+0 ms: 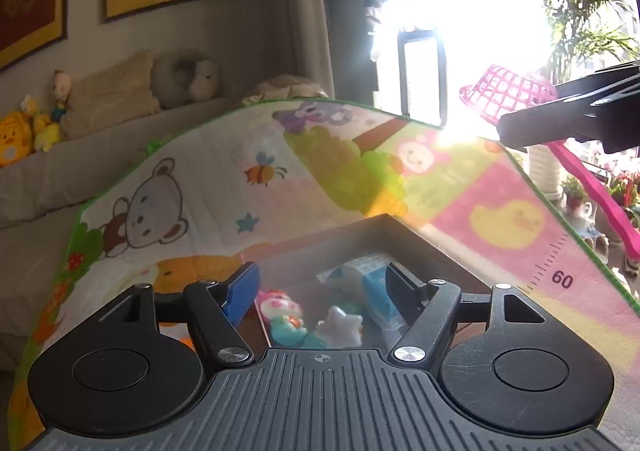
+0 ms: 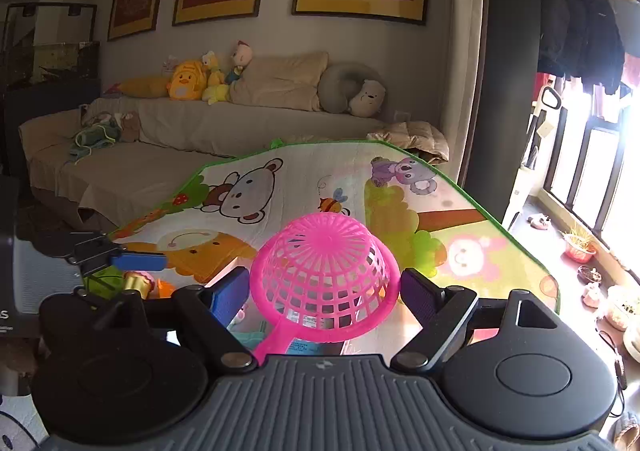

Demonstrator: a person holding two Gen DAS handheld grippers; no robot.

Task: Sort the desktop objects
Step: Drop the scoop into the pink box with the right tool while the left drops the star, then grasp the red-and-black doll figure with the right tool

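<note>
- The pink strainer (image 2: 326, 275) sits bowl-down (dome up) right between the fingers of the right gripper (image 2: 325, 293), its handle running back toward the gripper body and a little to its left; that handle marks the long axis, roughly in line with the fingers.
- The right gripper stands wide, pads on either side of the bowl's rim. I can't tell whether they touch it, nor what carries the strainer's weight, since the handle end disappears under the gripper body.
- From the left wrist view the strainer (image 1: 506, 95) hangs up and off to the right, well above the cartoon play mat (image 1: 192, 195) covering the surface, with its handle slanting down and away.
- The left gripper (image 1: 320, 287) is open wide and empty, hovering over a brown box (image 1: 340, 235) that holds small toys: a pink-and-teal figure (image 1: 282, 313), a white star (image 1: 340, 325), a blue-and-white packet (image 1: 372, 283).
- My guess is the coming move turns on this: the box lies low and to the left of the strainer, directly under the left gripper, so the right arm would have to carry the strainer leftward and down.
</note>
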